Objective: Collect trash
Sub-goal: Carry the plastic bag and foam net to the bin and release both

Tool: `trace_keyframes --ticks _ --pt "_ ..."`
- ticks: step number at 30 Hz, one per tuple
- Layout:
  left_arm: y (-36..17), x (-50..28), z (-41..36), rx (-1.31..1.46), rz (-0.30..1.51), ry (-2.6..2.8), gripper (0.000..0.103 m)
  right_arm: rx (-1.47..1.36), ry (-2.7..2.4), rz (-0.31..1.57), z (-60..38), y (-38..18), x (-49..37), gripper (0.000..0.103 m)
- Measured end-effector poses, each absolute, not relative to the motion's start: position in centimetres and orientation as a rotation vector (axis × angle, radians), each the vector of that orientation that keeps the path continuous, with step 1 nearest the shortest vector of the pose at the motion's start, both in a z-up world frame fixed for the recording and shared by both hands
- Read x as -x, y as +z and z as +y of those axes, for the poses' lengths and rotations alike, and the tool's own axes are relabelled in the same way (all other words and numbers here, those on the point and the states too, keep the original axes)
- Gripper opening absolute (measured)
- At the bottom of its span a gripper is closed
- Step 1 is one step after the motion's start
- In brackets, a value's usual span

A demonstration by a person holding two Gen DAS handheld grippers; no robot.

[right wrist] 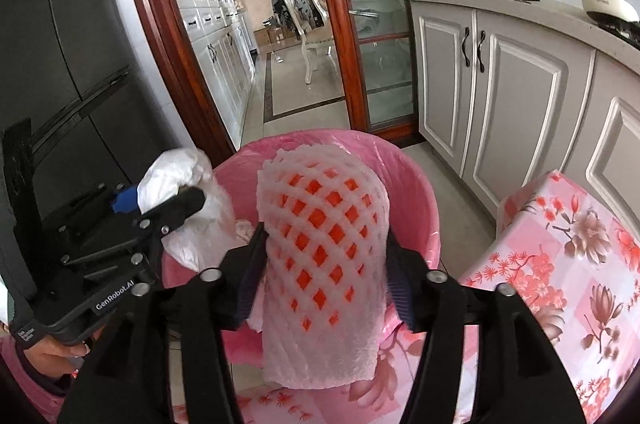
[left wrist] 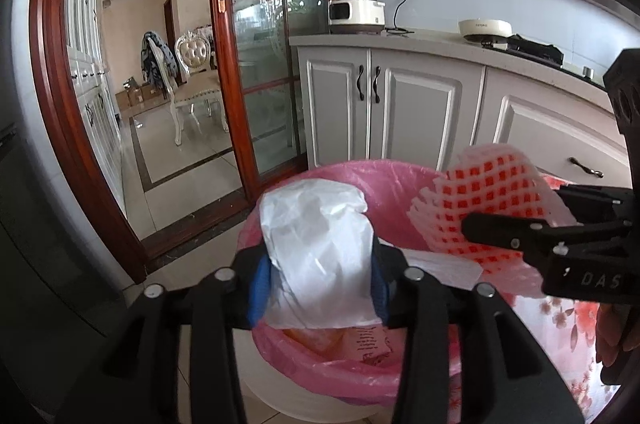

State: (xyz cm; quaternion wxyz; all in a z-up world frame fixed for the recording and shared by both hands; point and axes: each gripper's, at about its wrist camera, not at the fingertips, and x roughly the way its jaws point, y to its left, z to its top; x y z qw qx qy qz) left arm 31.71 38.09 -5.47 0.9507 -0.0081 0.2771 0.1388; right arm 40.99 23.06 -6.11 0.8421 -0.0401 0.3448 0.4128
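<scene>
My left gripper is shut on a crumpled white plastic bag and holds it over the trash bin, which is lined with a pink bag. My right gripper is shut on a white foam fruit net with orange showing through its holes, also over the bin. The left wrist view shows the net at the right, in the right gripper. The right wrist view shows the white bag at the left, in the left gripper. Paper scraps lie inside the bin.
A table with a pink floral cloth stands right of the bin. White cabinets carry a counter with a rice cooker. A dark fridge stands left. A wooden glass door opens to a dining room.
</scene>
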Motion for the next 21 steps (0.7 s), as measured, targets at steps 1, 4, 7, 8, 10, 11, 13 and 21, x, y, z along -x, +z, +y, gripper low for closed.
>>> trace_keyframes --ticks 1,4,7,8,10,11,13,21 --pt "-5.7 -31.8 38.3 0.023 0.567 0.287 0.045 0.081 0.873 0.728 23.0 -6.2 -41.1 0.058" --pt "-6.5 -31.7 39.1 0.054 0.570 0.294 0.052 0.071 0.875 0.730 22.8 -6.3 -41.4 0.063" --pt "-6.7 -31.6 39.2 0.060 0.568 0.296 0.056 0.068 0.877 0.725 22.6 -6.3 -41.5 0.064" --pt "-6.7 -31.6 39.2 0.060 0.567 0.300 0.058 0.068 0.872 0.720 22.4 -6.2 -41.5 0.064" --pt "-6.6 -31.3 39.3 0.065 0.558 0.307 0.060 0.052 0.871 0.719 22.0 -6.0 -41.4 0.064" --pt "-6.5 -31.0 39.2 0.072 0.551 0.311 0.063 0.044 0.867 0.720 21.6 -5.9 -41.3 0.064" --pt "-6.3 -30.5 39.2 0.083 0.537 0.322 0.068 0.035 0.864 0.717 21.0 -5.7 -41.0 0.064" --pt "-4.9 -27.4 37.5 0.077 0.511 0.370 0.093 0.058 0.827 0.683 18.9 -4.4 -37.4 0.067"
